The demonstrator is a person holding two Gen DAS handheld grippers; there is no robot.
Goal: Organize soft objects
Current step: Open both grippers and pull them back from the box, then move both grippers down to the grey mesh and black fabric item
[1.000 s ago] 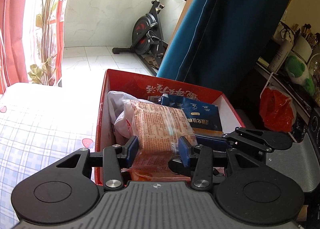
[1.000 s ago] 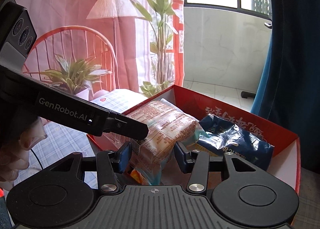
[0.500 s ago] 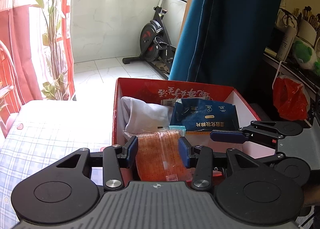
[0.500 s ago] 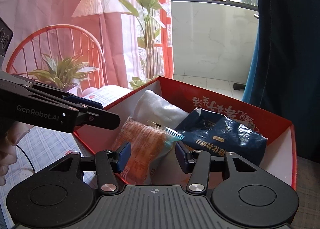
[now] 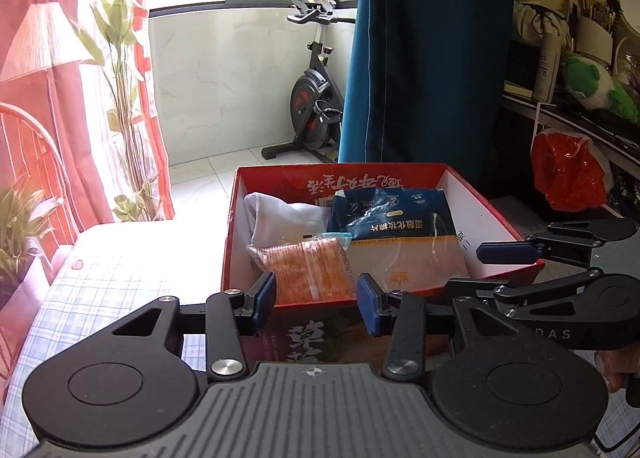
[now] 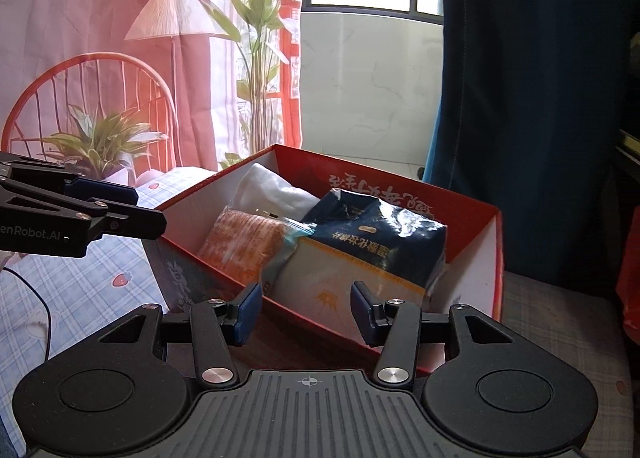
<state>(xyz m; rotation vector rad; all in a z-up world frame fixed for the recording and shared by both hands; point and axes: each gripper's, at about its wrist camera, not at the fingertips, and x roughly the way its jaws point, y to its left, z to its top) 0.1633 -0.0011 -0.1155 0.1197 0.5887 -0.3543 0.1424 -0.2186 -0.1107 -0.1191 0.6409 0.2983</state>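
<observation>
A red cardboard box (image 5: 472, 194) (image 6: 472, 210) holds three soft things: an orange packet (image 5: 310, 264) (image 6: 244, 244), a dark blue cotton-pad pack (image 5: 396, 214) (image 6: 372, 234) and a white cloth (image 5: 280, 214) (image 6: 268, 186). The orange packet lies in the box's near left part. My left gripper (image 5: 316, 302) is open and empty, just in front of the box's near wall. My right gripper (image 6: 306, 312) is open and empty, outside the box's near wall. Each gripper shows in the other's view, the right (image 5: 560, 258) and the left (image 6: 80, 214).
The box stands on a checked cloth surface (image 5: 100, 290). An exercise bike (image 5: 316, 98) and a blue curtain (image 5: 424, 50) are behind it. A red plastic bag (image 5: 568, 170) hangs by a cluttered shelf at right. Red-print curtain and plants stand at left.
Both grippers held the orange packet over the box a second ago. They let it go into the box and drew back over the near wall.
</observation>
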